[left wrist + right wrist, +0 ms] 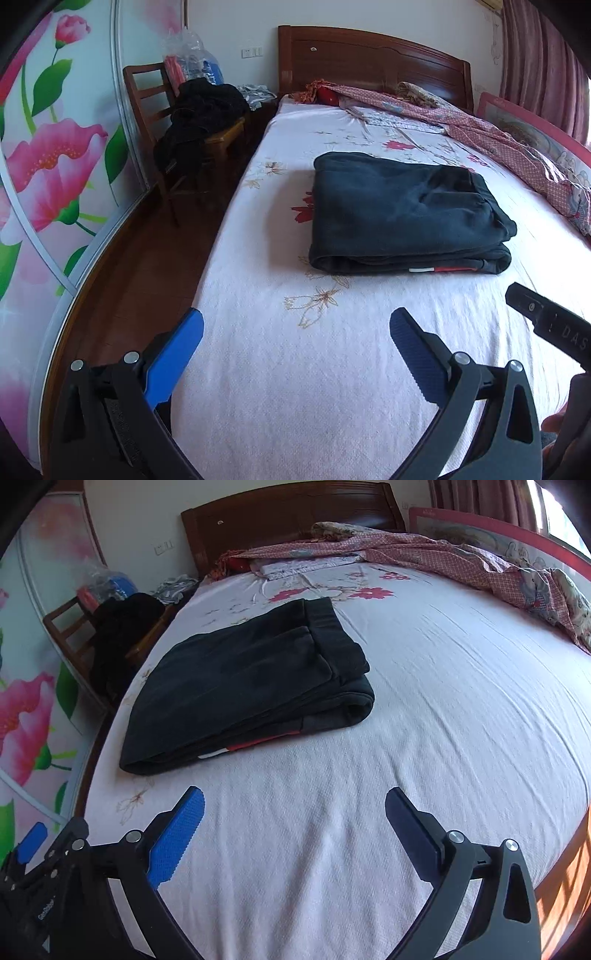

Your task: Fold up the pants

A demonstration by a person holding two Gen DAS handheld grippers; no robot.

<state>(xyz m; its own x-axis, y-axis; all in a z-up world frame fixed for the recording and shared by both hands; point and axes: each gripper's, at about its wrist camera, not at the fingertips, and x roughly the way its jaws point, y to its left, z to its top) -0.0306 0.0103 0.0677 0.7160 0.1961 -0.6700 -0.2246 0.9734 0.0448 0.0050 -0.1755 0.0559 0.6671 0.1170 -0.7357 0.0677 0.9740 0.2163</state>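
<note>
While both claws hang over the near part of the bed (295,369), the dark pants (402,214) lie folded into a flat rectangular bundle on the pale floral sheet, ahead of the fingers and touched by neither. The left claw (295,328) has its blue-padded fingers spread wide with nothing between them, and the right claw (293,806) is spread just as wide and just as bare. In the right wrist view the pants (243,686) sit left of centre, near the bed's left edge, with the waistband end at the far side. A thin white and red strip peeks from between the layers along the near fold; what it belongs to cannot be made out.

A black part of the right claw juts into the left wrist view at the right edge, its printed lettering cut off. Below it, a bit of the person's hand (557,424) shows, mostly out of frame. Likewise a blue fingertip of the left claw pokes in at the lower left of the right wrist view.

Beyond the pants, a rumpled pink patterned quilt (491,136) trails along the right side, covering whatever lies beneath it near the wooden headboard (369,59). A wooden chair (147,96) beside the bed is partly buried under dark clothing (199,122).
</note>
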